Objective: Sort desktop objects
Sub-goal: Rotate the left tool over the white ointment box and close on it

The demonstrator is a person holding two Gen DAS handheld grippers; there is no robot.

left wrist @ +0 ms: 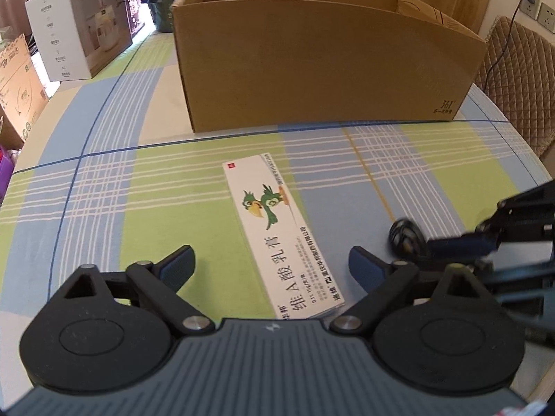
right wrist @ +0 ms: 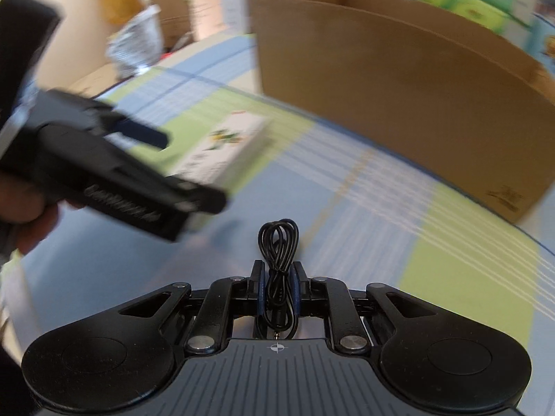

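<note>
— Cable (right wrist: pixel 279 242), thin, black and coiled, is pinched in the right hand-held gripper (right wrist: pixel 277 287); carrying is judged underway.

— Left hand-held gripper (left wrist: pixel 270 263) is held wide over the flat, glossy medicine box (left wrist: pixel 277 235) on the checked surface (left wrist: pixel 104 187).

— Release over the corrugated cardboard box (right wrist: pixel 399 97) at twelve o'clock is called for.

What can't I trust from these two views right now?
- Inside of the open brown cardboard box: hidden by its near wall in both views.
- Near end of the long white ointment carton: cut off by the left tongs in the left wrist view; blurred in the right.
- Coiled black cable in the right tongs: blurred in the left view.
</note>
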